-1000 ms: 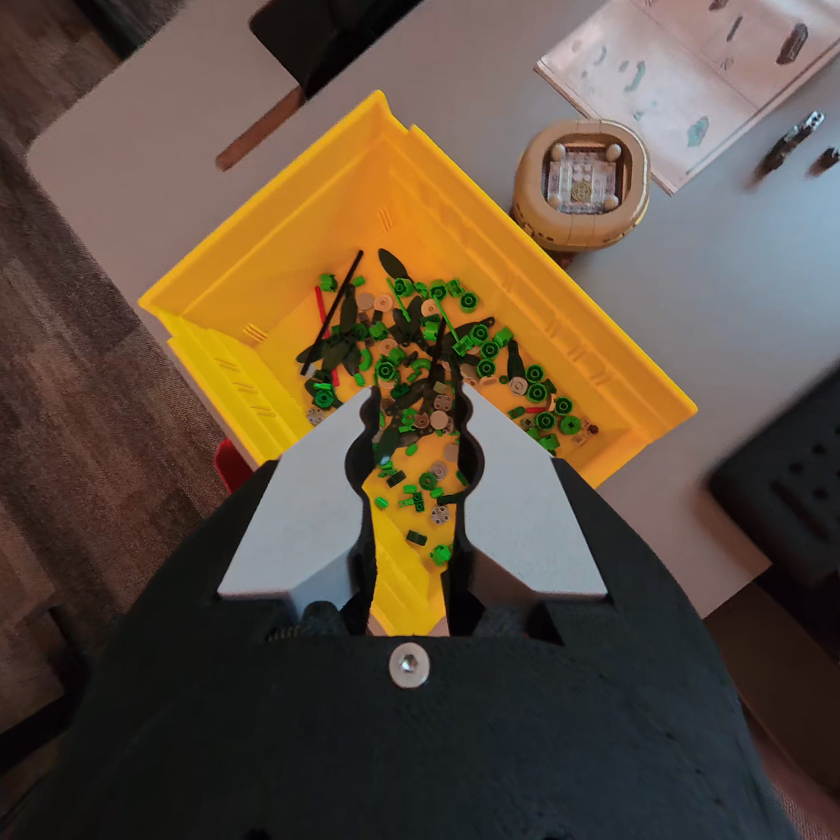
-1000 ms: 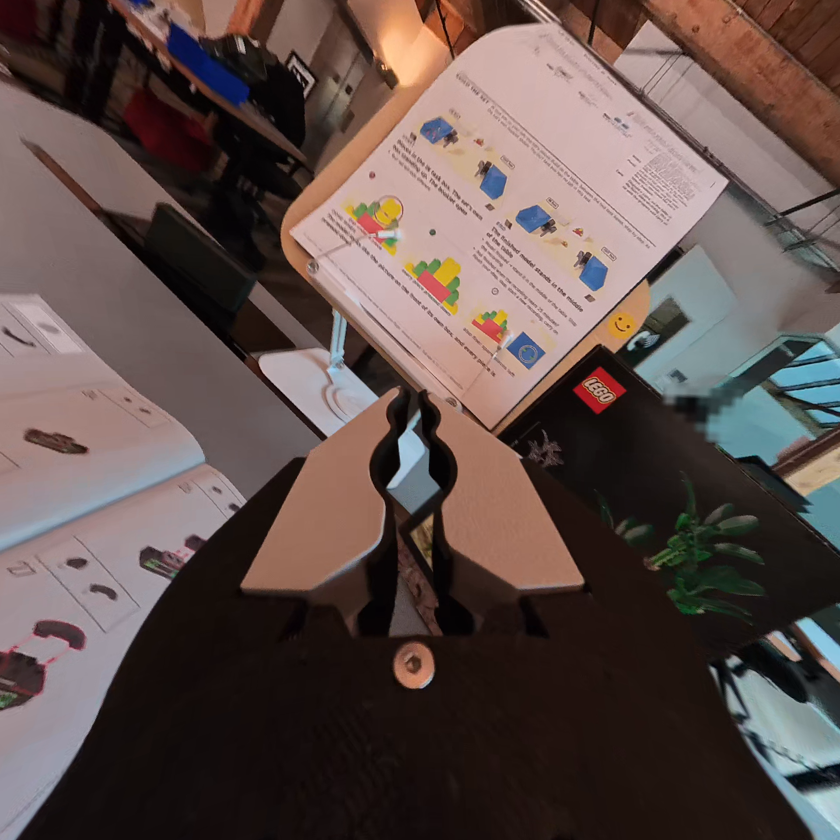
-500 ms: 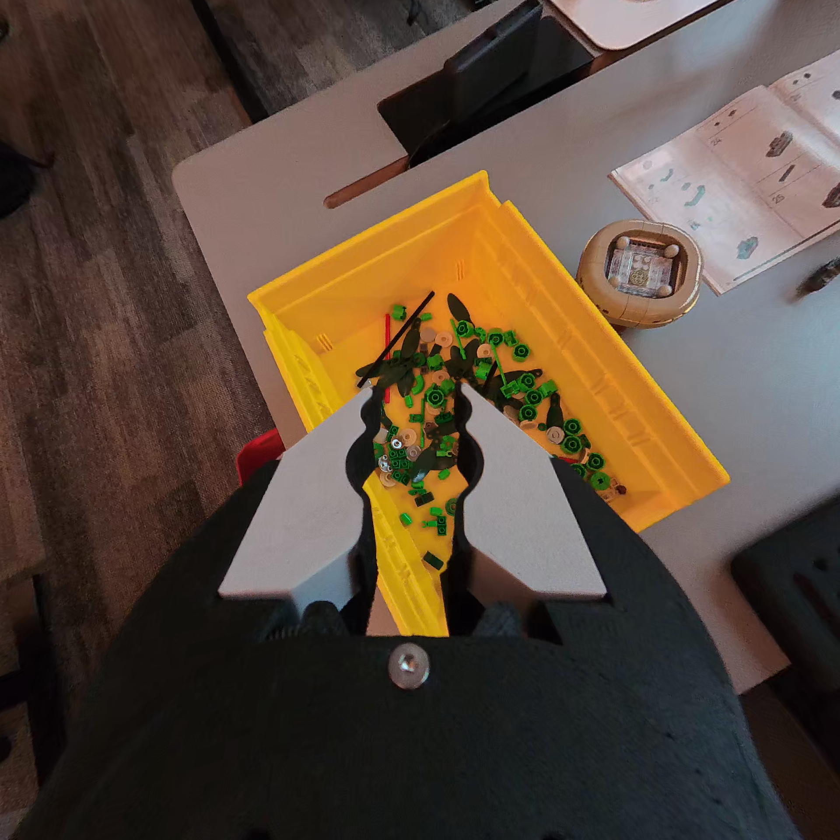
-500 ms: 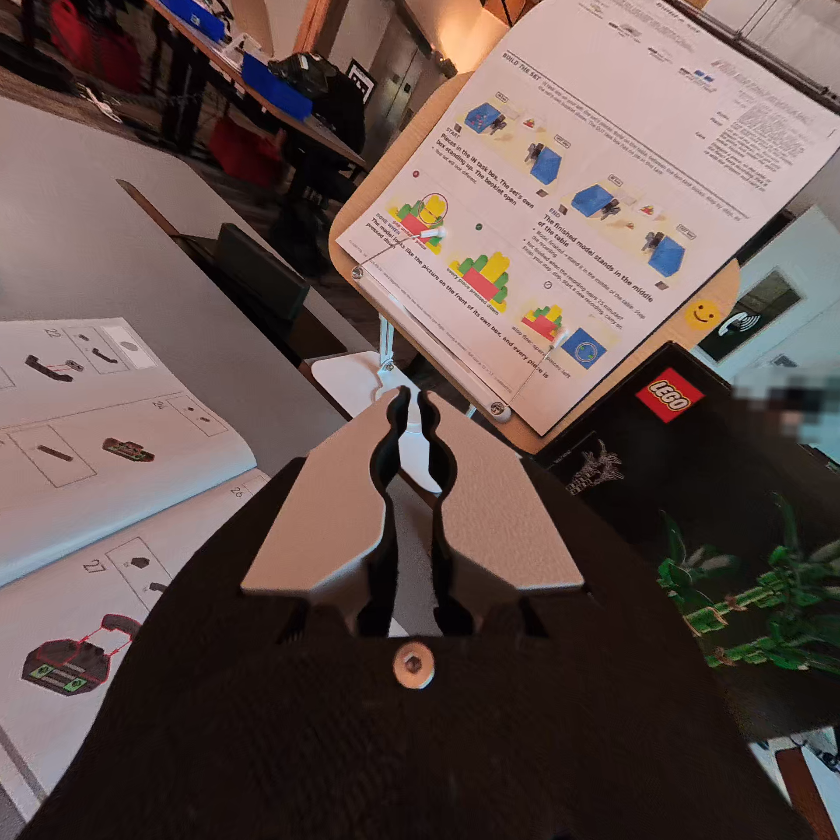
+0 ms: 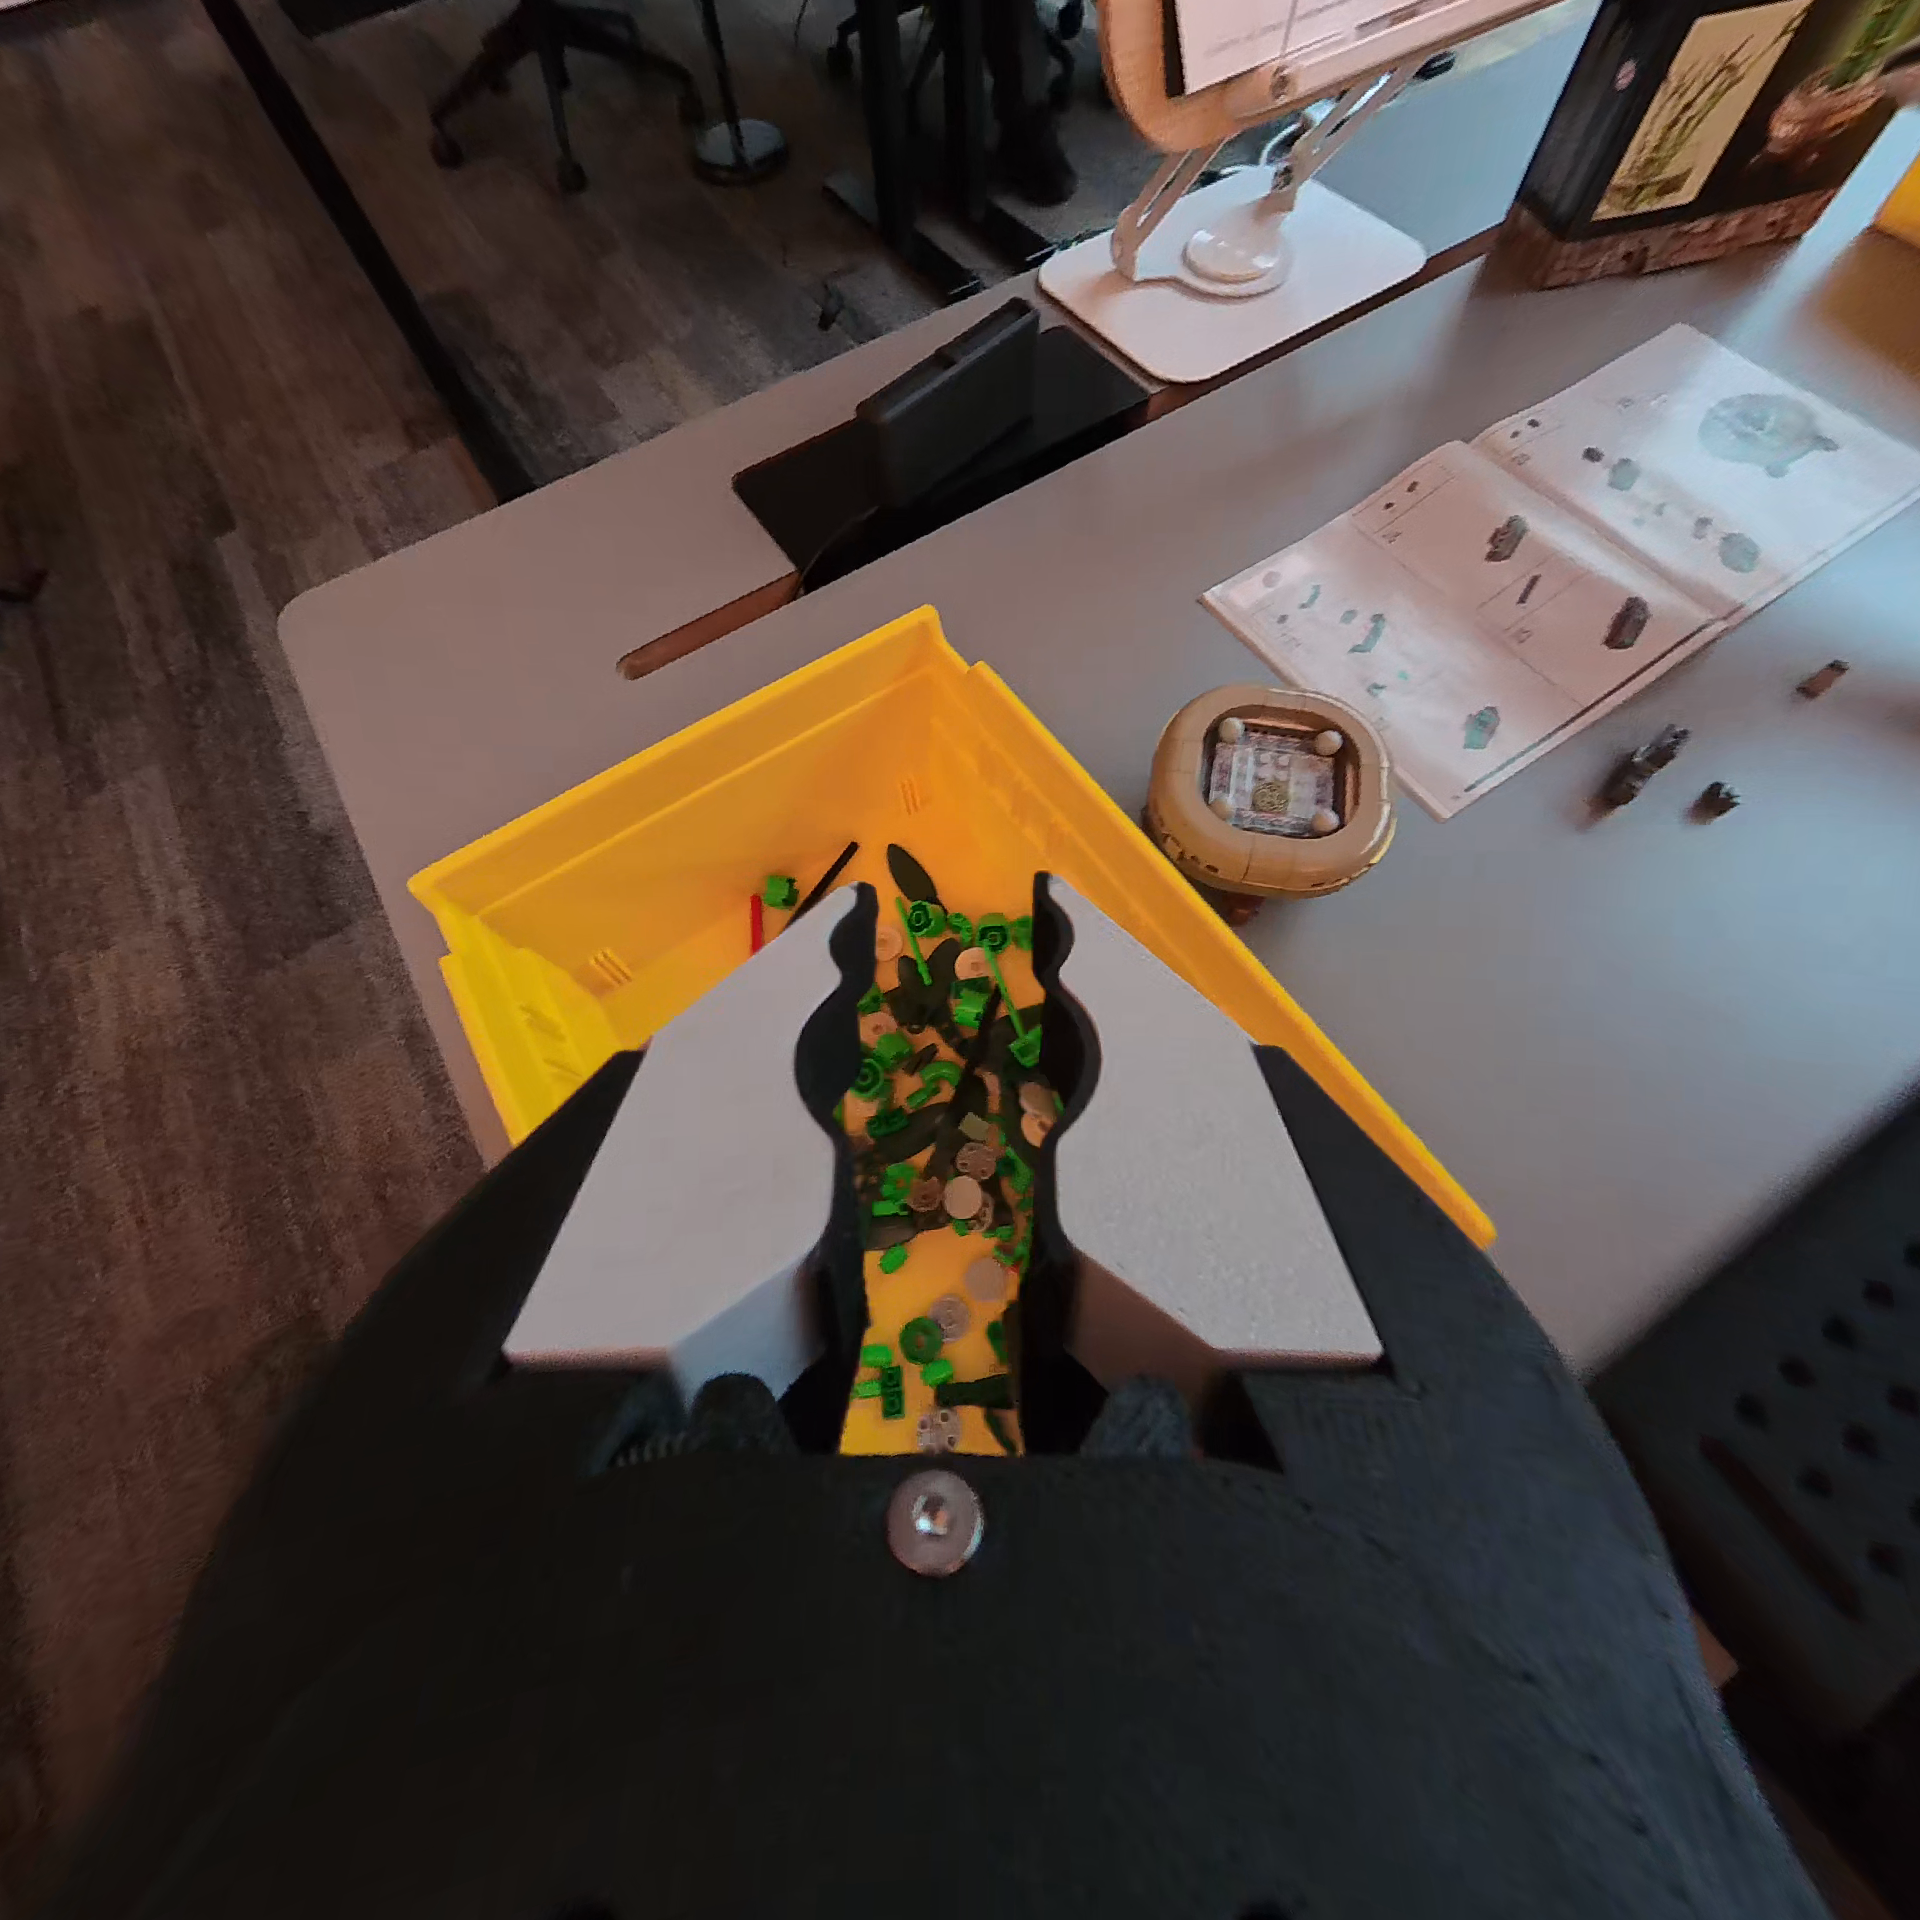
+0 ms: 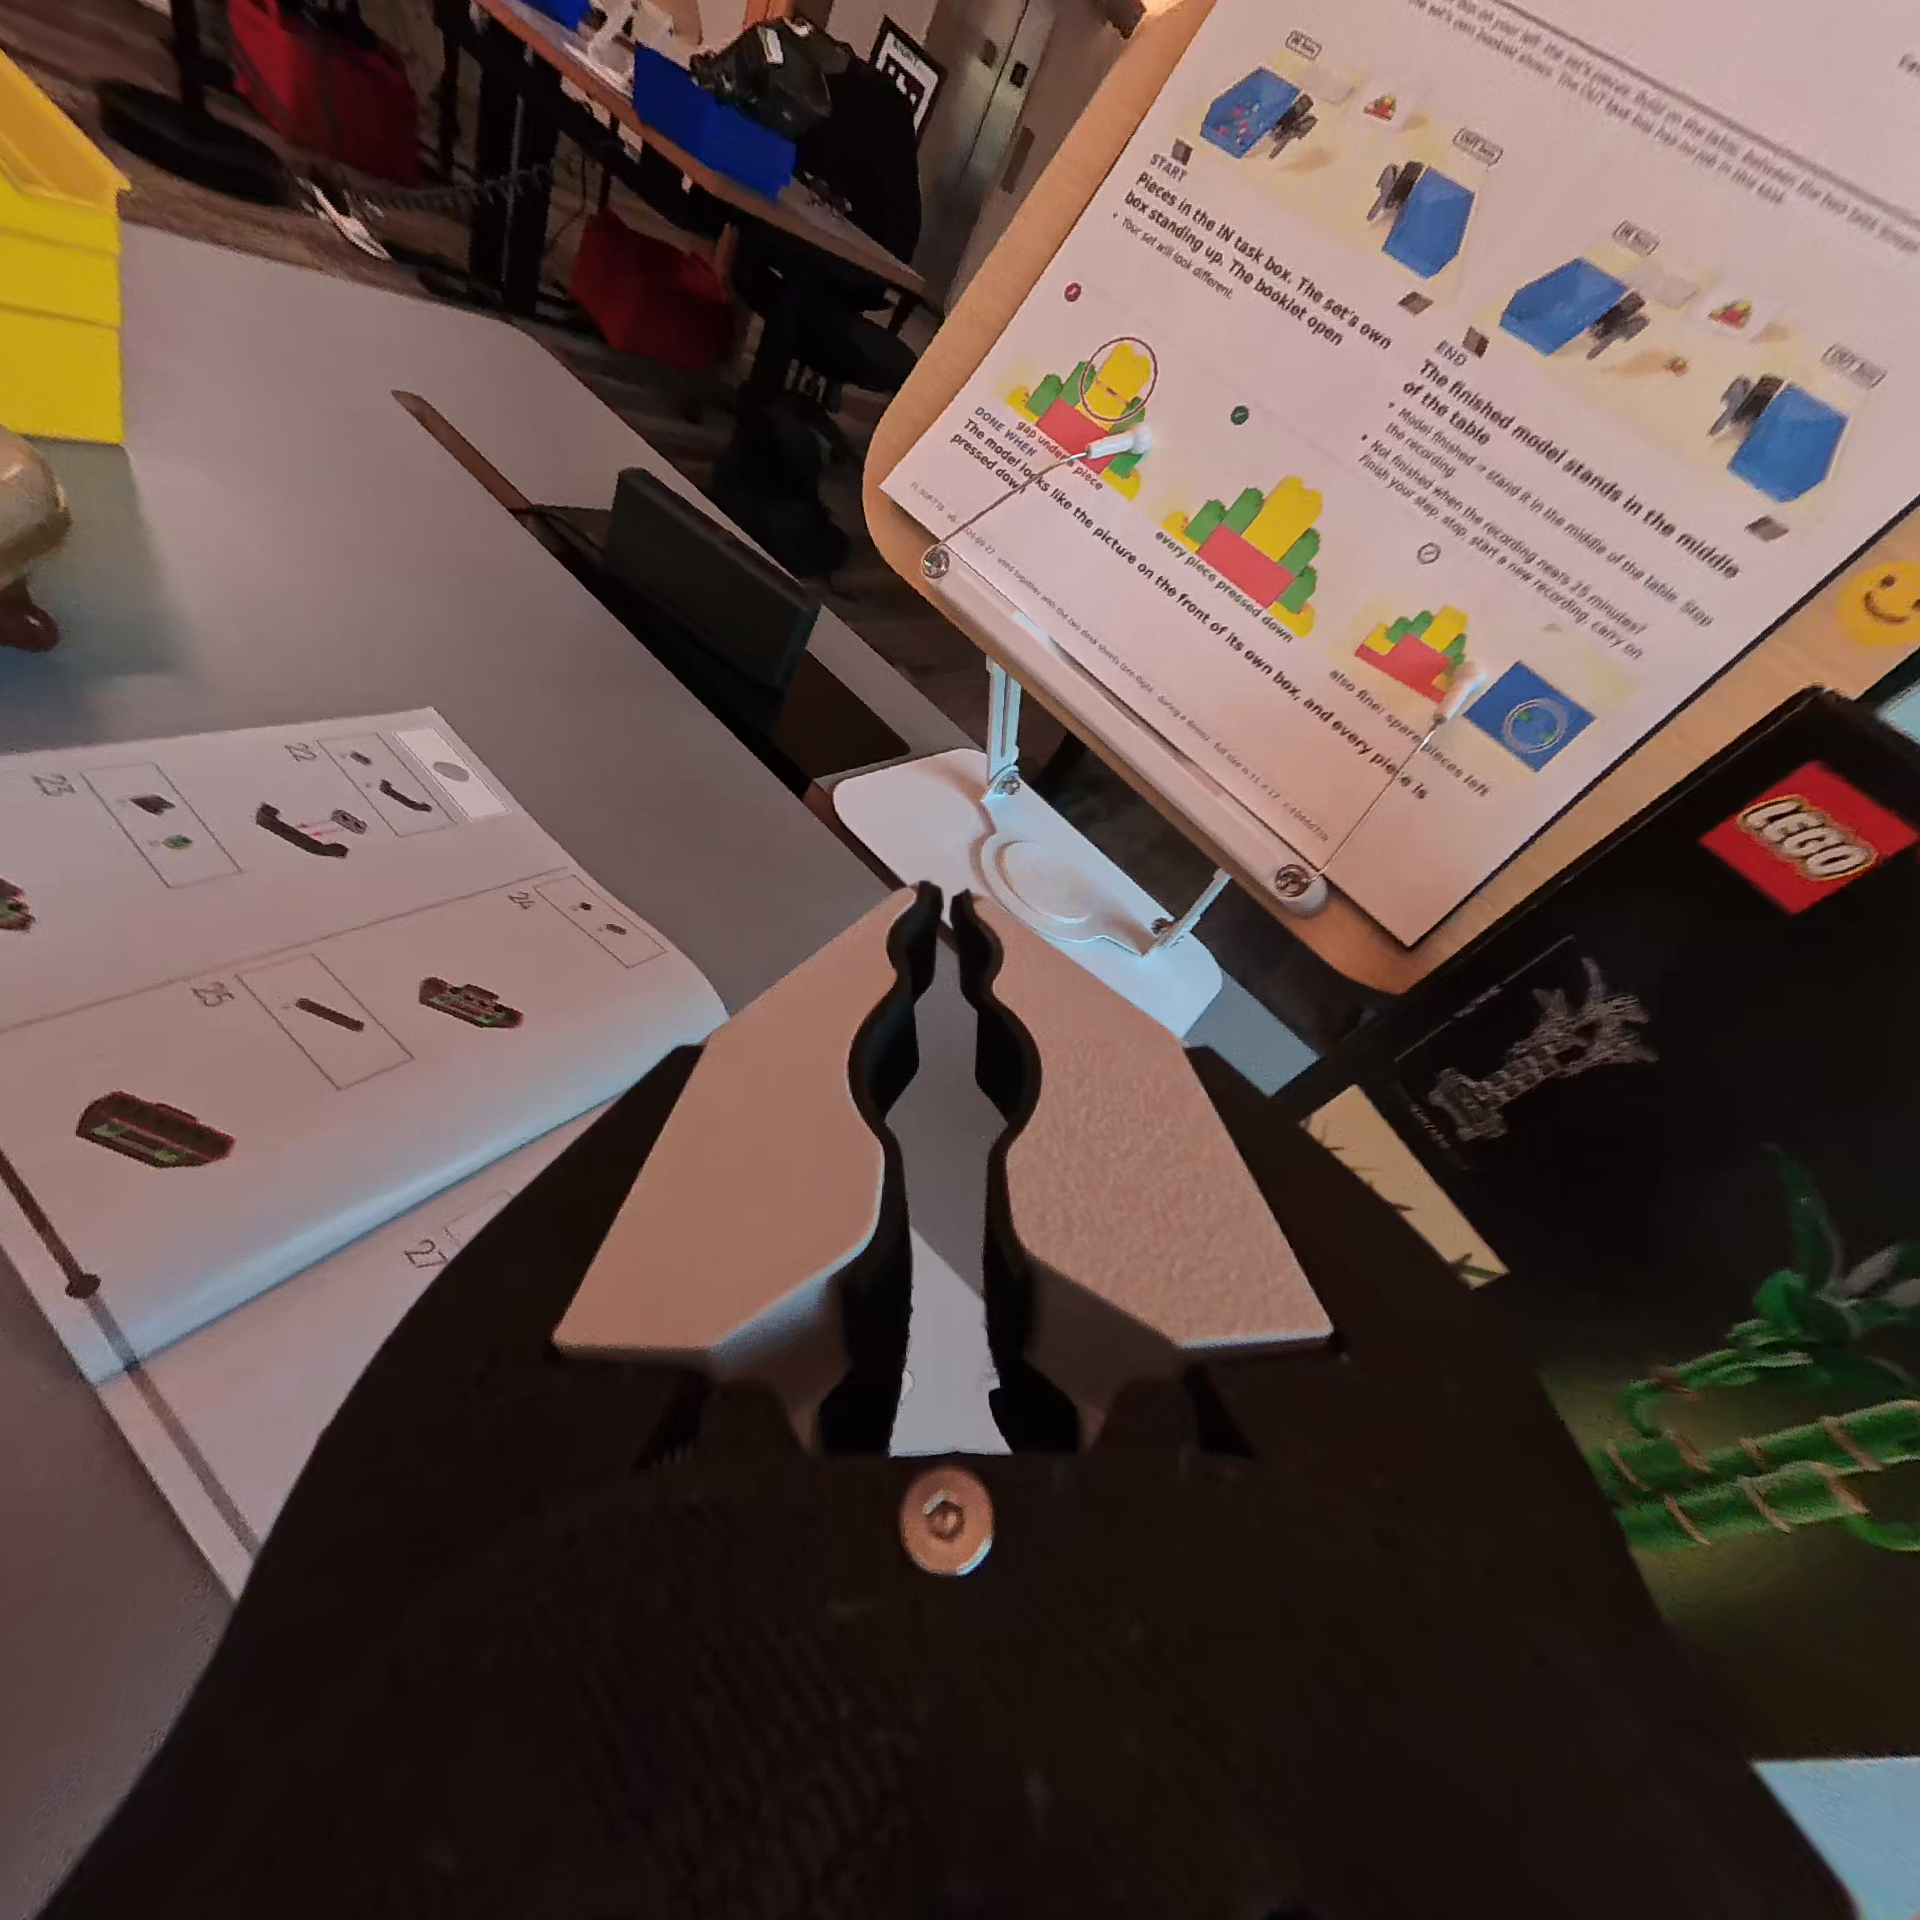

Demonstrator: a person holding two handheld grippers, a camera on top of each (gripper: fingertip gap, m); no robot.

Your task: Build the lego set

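Observation:
A yellow bin (image 5: 675,774) on the grey table holds several loose green, dark and tan lego pieces (image 5: 935,1039). My left gripper (image 5: 948,899) is open and empty, held high above the bin's near half. A round tan pot build (image 5: 1268,790) stands right of the bin. The open instruction booklet (image 5: 1558,561) lies beyond it and also shows in the right wrist view (image 6: 312,935). A few small dark assemblies (image 5: 1647,767) lie on the table near the booklet. My right gripper (image 6: 940,902) is shut with nothing between the fingers, above the booklet's right edge.
A sheet holder on a white stand (image 6: 1403,416) and the black set box (image 6: 1662,1143) stand at the table's far edge. A black cable tray (image 5: 935,426) sits in a table cutout. A black perforated surface (image 5: 1818,1403) lies off the table's near right. The gap from one gripper's tips to the other's is roughly 50 centimetres. The round tan pot build (image 5: 1268,790) is closer to my left gripper, around 20 centimetres from its tips; the right tips are 35 centimetres off.
My left gripper has risen and drawn back from the bin, so more of the table shows. My right gripper has tipped down towards the booklet. Neither jaw opening has visibly changed.

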